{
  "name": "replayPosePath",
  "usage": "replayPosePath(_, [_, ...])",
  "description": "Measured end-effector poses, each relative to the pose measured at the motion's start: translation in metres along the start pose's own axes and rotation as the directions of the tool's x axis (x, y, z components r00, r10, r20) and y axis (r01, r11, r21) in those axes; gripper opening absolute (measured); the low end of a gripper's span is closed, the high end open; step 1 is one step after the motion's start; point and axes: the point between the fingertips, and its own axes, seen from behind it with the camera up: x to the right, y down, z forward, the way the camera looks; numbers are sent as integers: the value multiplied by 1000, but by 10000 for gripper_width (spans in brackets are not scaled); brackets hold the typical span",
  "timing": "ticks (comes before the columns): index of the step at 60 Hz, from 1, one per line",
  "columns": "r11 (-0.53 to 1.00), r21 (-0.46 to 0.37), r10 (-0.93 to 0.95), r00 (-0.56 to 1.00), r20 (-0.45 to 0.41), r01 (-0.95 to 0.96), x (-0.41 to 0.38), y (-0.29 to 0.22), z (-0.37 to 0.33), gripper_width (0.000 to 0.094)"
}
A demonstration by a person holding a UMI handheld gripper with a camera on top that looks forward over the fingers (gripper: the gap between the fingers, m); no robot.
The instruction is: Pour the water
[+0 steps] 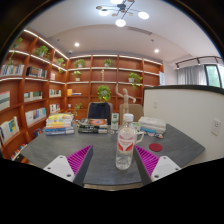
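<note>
A clear plastic water bottle (125,143) is seen standing upright on the grey counter (100,165), between the two fingers of the claw (114,162) and slightly ahead of their tips. A gap is visible at either side of it, so the claw is judged released, with the bottle resting on its own base and not yet gripped. The purple pads (80,161) are turned inward toward the bottle.

The bottle is judged light and thin-walled, liable to buckle if squeezed hard, and smooth enough to slip once tilted. Whether it is capped, and how full it is, cannot be told. A hold around the middle of the body, below the shoulder and above the base, is judged safest, since control over the tilt would be kept there.

No cup or other receiving vessel can be made out with certainty. Farther back on the counter, a stack of books (59,124) and some small items are seen, well apart from the bottle. Beyond them, wall shelves (30,85) with books and plants are visible.
</note>
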Motion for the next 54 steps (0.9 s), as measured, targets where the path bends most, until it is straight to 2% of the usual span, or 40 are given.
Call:
replayPosePath(9, [1000, -1, 28, 999, -44, -28, 24, 9, 13, 856])
replayPosePath(23, [999, -19, 48, 996, -69, -50, 63, 36, 86, 851])
replayPosePath(37, [998, -18, 53, 999, 9, -53, 47, 41, 142, 840])
replayPosePath(40, [998, -11, 55, 998, 18, -54, 43, 41, 150, 780])
replayPosePath(45, [999, 19, 30, 999, 19, -31, 40, 35, 155, 515])
replayPosePath(47, [1000, 22, 22, 999, 29, -22, 36, 35, 156, 513])
replayPosePath(54, [998, 42, 35, 998, 50, -37, 28, 33, 157, 406])
